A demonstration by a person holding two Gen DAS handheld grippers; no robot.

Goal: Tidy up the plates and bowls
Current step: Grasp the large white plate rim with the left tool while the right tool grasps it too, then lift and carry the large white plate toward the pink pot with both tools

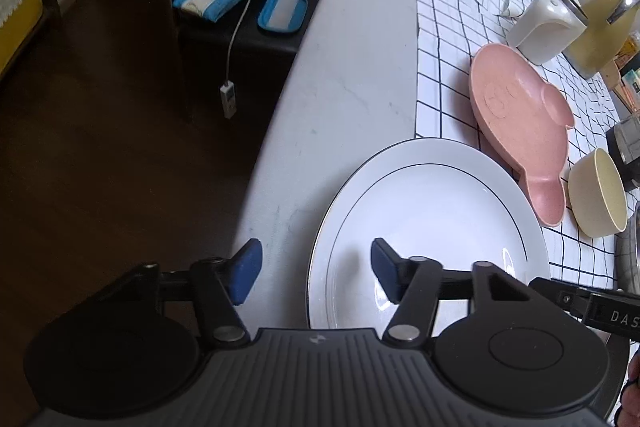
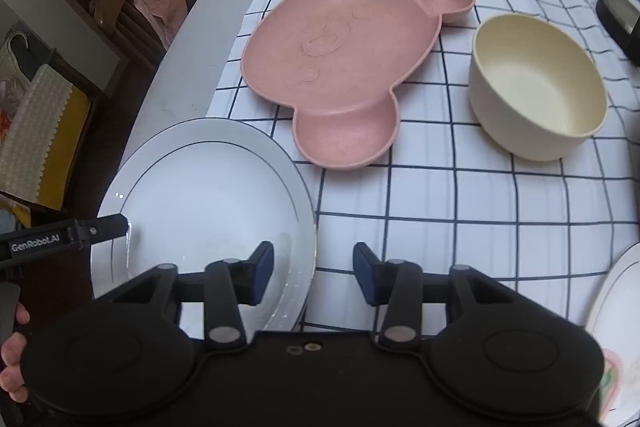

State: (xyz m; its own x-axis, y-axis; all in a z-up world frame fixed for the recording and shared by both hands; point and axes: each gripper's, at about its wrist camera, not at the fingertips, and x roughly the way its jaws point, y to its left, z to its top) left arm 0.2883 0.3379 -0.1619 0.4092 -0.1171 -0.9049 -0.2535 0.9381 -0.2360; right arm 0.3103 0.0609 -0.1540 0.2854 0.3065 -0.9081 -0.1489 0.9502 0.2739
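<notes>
Beside the white plate: both claws straddle opposite edges of it, and neither has a grip yet.
White plate (image 1: 432, 227): flat on the bench (image 1: 352, 75), near the bench's curved edge; its far side overlaps the edge of the checked cloth (image 2: 440, 211).
Left claw (image 1: 316, 271): jaws about half open; one pad hangs outside the plate rim over bare bench, the other over the plate's well. Nothing is pinched.
Right claw (image 2: 314, 273): jaws partly open, narrower than the left; one pad over the plate's well, the other beyond the rim over the cloth. Nothing is pinched.
Pink plate (image 2: 344, 67): pig-shaped, on the cloth just beyond the white plate; one of its lobes lies just beside the white plate's far rim.
Cream bowl (image 2: 536, 87): upright on the cloth, beyond the white plate and beside the pink plate.
Second white plate (image 2: 616, 327): only its rim shows, at the right claw's side of the first.
Risk, slip: the glazed rim is thin and smooth; a shallow or off-centre pinch could let it slide out of the pads during lifting.
Risk, tilt: if one claw closes or rises before the other, the plate may pivot and strike the bench.
Risk, drop: the plate sits near the bench edge with floor below; a push toward that edge could send it over.
Risk, collision: sliding the plate away from the bench edge would likely knock the pink plate's lobe.
Risk, snag: the right claw's outer pad may catch the cloth and drag it, disturbing the bowl.
</notes>
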